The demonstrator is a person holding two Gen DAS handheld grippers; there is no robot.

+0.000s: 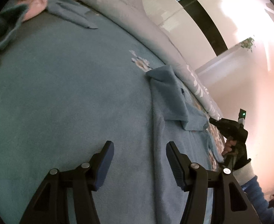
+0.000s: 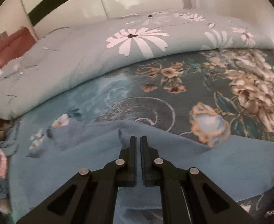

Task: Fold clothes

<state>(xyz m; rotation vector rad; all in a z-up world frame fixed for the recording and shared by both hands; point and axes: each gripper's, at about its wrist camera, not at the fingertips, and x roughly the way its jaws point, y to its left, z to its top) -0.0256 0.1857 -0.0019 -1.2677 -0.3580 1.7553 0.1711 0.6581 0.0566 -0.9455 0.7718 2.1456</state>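
Soft, light blue fleece garment spread over floral bedspread, collar near its far edge. Limp, drapey; best pinched at hems. Left gripper agape above it; right gripper clamped on fabric edge.

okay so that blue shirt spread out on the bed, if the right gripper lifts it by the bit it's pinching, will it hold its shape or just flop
Probably flop. The blue shirt lies limp, and its collar is folded over softly. Where the right gripper pinches it, the cloth already bunches into wrinkles, so it would likely drape and sag. It looks like a fuzzy knit, so it is unlikely to slip out easily.
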